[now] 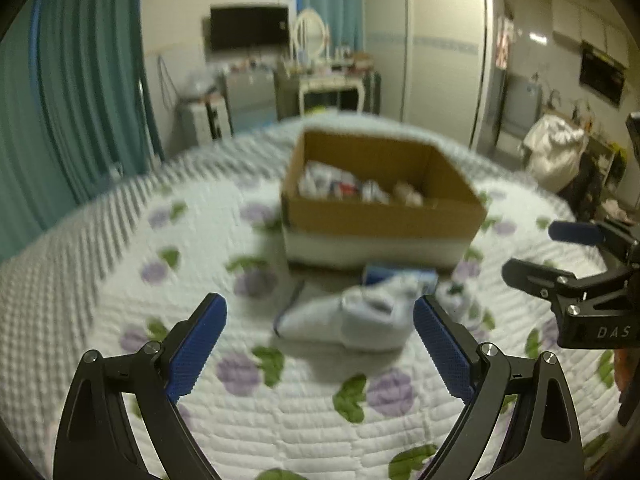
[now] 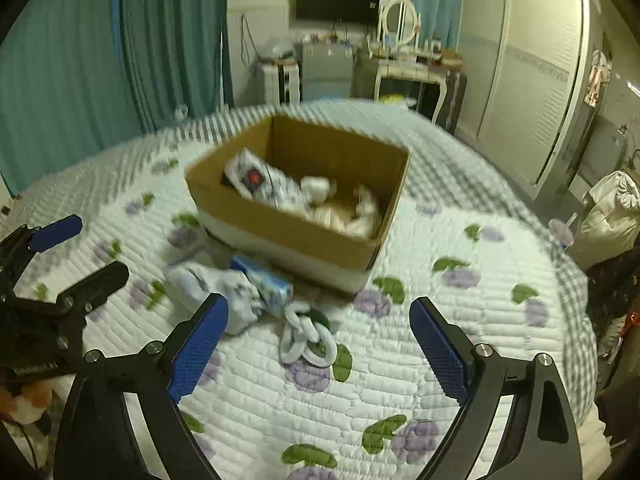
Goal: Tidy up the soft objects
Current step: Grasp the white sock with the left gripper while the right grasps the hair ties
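An open cardboard box point(image 1: 380, 220) stands on the quilted bed and holds several white soft items point(image 2: 312, 200). In front of it lie a white rolled cloth bundle point(image 1: 360, 320), also in the right wrist view point(image 2: 224, 292), a blue-and-white pack point(image 2: 266, 282) and a white ringed fabric piece point(image 2: 308, 340). My left gripper point(image 1: 320, 344) is open and empty, just short of the bundle. My right gripper point(image 2: 320, 348) is open and empty, just short of the ringed piece. Each gripper shows in the other's view: the right point(image 1: 560, 260), the left point(image 2: 72, 248).
The floral quilt point(image 2: 400, 360) covers the bed. Teal curtains point(image 1: 80, 80) hang at the left. Beyond the bed stand a dresser with mirror point(image 1: 320, 60), a wall TV point(image 1: 248, 28) and a wardrobe point(image 1: 432, 48). A white bag point(image 1: 556, 152) sits at the right.
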Demonstrator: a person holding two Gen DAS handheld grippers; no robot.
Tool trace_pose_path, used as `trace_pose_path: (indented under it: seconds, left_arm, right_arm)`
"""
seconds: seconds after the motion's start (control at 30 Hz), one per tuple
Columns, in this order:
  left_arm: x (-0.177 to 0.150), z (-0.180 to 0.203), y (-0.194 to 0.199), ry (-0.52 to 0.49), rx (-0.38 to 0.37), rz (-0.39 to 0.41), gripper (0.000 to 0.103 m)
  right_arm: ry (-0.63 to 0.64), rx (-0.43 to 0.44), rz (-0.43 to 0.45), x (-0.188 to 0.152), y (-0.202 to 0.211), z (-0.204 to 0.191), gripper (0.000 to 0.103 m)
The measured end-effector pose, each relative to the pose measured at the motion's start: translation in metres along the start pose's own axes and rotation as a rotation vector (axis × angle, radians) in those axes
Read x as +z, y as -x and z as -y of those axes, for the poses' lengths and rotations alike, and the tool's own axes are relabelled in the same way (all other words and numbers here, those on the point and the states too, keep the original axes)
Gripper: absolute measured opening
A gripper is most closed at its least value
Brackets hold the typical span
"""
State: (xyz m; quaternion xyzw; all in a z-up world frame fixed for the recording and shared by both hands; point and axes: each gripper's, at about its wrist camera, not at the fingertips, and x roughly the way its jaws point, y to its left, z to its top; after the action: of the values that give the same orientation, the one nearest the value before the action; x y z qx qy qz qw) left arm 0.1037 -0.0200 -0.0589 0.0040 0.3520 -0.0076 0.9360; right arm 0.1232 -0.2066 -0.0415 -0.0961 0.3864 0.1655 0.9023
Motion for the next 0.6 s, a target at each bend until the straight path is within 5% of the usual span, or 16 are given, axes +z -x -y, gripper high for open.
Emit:
trace_pose_path:
  seconds: [0.13, 0.27, 0.6]
  left_arm:
    - [-0.02, 0.011, -0.029, -0.02, -0.021, -0.07, 0.096]
    - [-0.032, 0.017, -0.047, -0.036, -0.034, -0.106, 0.095]
    - [-0.028, 0.018, -0.076, -0.058, -0.056, -0.088, 0.096]
  right_arm:
    - [0.007, 0.002, -0.075, -0.011, -0.04, 0.002, 0.09]
    - [0.0, 0.04, -0.154, -0.015, -0.075, 0.007, 0.076]
    - [0.096, 0.053, -0.254, -0.015, -0.126, -0.004, 0.055]
